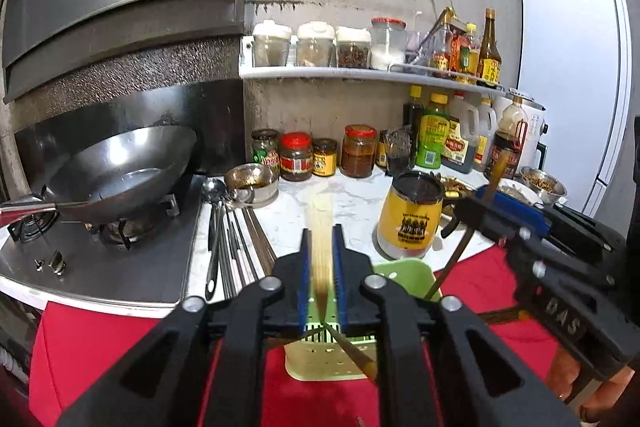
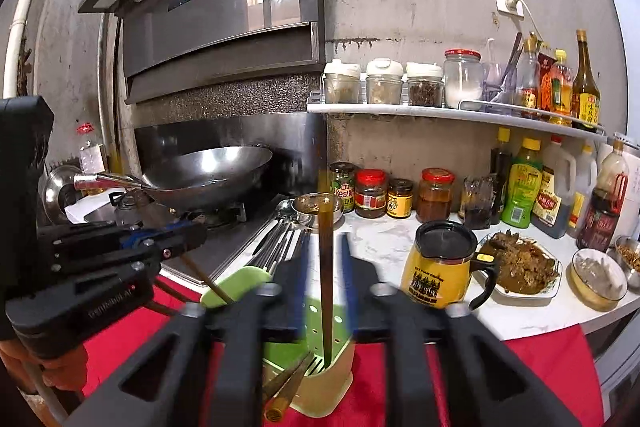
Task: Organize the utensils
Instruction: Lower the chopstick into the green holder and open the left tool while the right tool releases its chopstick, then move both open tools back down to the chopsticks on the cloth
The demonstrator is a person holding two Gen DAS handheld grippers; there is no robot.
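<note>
A: Left wrist view first. What've we got?

B: My left hand-held gripper [image 1: 320, 267] has its jaws a crack apart, and a blurred chopstick [image 1: 322, 251] is standing between the pads. I can't tell if the pads pinch it. It's above the green holder [image 1: 404, 273] on the red cloth. More utensils [image 1: 230, 239] lie on the surface by the stove.

A: Right wrist view?

B: My right hand-held gripper [image 2: 325, 287] is open, clear gaps both sides of a brown chopstick [image 2: 326, 267] that's upright with its tip in the holder's [image 2: 340, 379] slots. Another chopstick [image 2: 288, 387] leans at the rim.

A: Handling?

B: Light, stiff, thin, prob slick, so they twist easily. I'd pinch mid-shaft, square to pads.
</note>
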